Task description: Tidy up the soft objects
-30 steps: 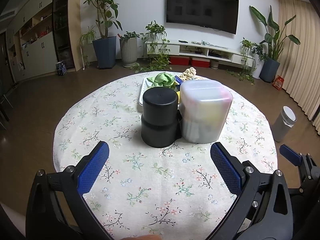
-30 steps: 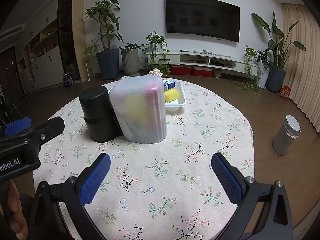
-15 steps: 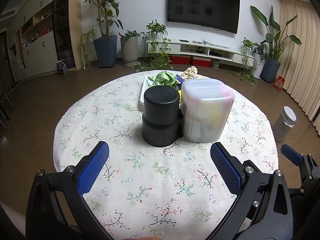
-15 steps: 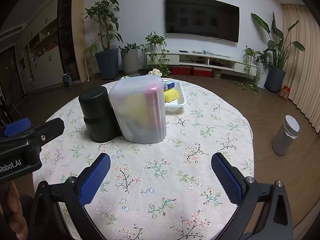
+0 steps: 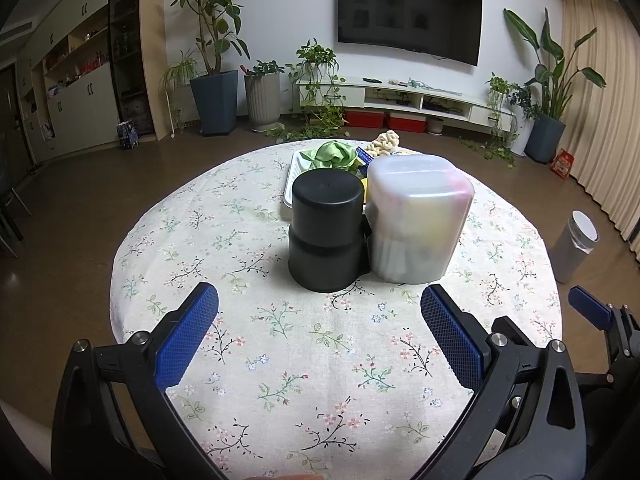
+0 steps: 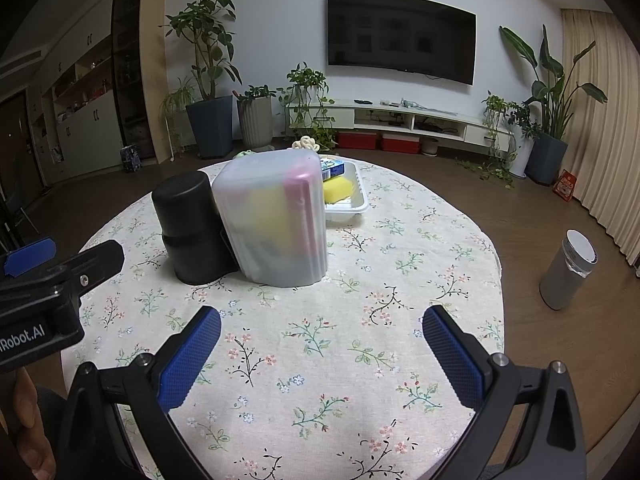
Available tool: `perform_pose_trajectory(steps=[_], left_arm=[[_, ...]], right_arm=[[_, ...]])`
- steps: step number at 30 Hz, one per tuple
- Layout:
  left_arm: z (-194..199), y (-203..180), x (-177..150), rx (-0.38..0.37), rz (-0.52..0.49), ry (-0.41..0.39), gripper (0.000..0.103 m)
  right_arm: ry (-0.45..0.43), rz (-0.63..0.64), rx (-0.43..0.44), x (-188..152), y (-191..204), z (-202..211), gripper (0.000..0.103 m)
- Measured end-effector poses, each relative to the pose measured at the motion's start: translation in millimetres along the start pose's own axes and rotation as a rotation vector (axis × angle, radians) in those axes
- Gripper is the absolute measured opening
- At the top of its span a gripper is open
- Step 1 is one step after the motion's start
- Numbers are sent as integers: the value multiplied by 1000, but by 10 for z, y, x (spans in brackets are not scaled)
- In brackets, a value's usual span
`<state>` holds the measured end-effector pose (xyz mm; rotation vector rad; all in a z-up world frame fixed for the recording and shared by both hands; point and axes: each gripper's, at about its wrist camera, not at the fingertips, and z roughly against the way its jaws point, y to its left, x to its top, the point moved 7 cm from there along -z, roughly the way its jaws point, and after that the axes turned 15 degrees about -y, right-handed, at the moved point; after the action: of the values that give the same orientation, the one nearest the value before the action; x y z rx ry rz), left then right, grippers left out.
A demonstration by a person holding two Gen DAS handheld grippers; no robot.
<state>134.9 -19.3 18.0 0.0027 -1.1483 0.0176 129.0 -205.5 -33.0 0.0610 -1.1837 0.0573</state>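
Note:
A black cylindrical container [image 5: 326, 230] [image 6: 192, 226] stands beside a frosted translucent bin [image 5: 418, 218] [image 6: 276, 216] in the middle of the round floral table [image 5: 320, 360]. Yellow and pink shapes show through the bin's wall. Behind them lies a white tray [image 6: 348, 204] [image 5: 294, 168] holding a yellow sponge [image 6: 338, 191], a blue box [image 6: 332, 168], a green cloth [image 5: 334, 154] and a beige knotted item [image 5: 382, 142]. My left gripper [image 5: 320, 320] is open above the table's near side. My right gripper [image 6: 322, 332] is open too, to the right of the bin, with nothing between its fingers.
A grey bin with a white liner [image 6: 568, 274] stands on the wooden floor right of the table. Potted plants [image 5: 214, 92], a TV [image 5: 408, 28] and a low cabinet line the far wall. The left gripper's body [image 6: 52, 292] shows at the right wrist view's left edge.
Both grippers have drifted very slightly; the containers sit a touch lower in the left wrist view. Nothing was taken hold of or let go.

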Motion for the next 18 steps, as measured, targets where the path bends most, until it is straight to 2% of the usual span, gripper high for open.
perform_pose_trajectory(steps=[18], left_arm=[[-3, 12, -8, 4, -1, -6, 103]], right_arm=[[3, 1, -1, 7, -17, -7, 103]])
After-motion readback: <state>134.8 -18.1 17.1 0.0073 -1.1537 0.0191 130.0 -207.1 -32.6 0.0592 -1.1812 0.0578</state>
